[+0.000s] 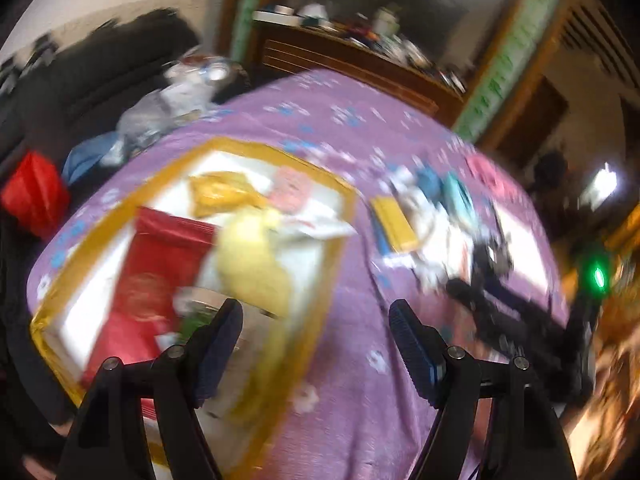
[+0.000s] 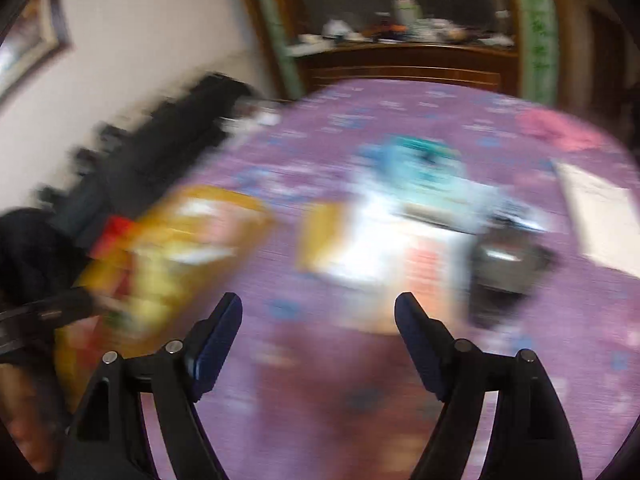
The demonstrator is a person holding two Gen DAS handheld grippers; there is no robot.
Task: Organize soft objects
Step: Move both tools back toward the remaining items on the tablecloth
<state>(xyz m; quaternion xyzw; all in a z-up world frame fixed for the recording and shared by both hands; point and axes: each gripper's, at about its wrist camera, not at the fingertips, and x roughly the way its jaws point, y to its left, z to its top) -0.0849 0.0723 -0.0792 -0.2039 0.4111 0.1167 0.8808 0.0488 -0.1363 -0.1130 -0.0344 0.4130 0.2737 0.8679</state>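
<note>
A purple cloth with a small blue and white flower print [image 1: 352,128] covers the surface, which fills most of both blurred views. On its left part sits a shallow box with a gold rim [image 1: 256,148], holding a yellow soft toy [image 1: 252,256], a red packet [image 1: 160,256], a yellow pouch [image 1: 220,194] and a pink item [image 1: 290,188]. To the right of the box, loose on the cloth, lies a pile of soft things [image 1: 432,216] in white, teal, yellow and black, with a pink cloth [image 2: 556,128] farther back. The left gripper [image 1: 316,312] has its 2 fingers wide apart and empty above the box's near edge. The right gripper [image 2: 318,306] also stands wide open with nothing between its fingers, just short of the pile. Behind the surface are a cluttered wooden cabinet [image 1: 360,60], a dark sofa [image 1: 100,72] and a pale wall [image 2: 152,20].
</note>
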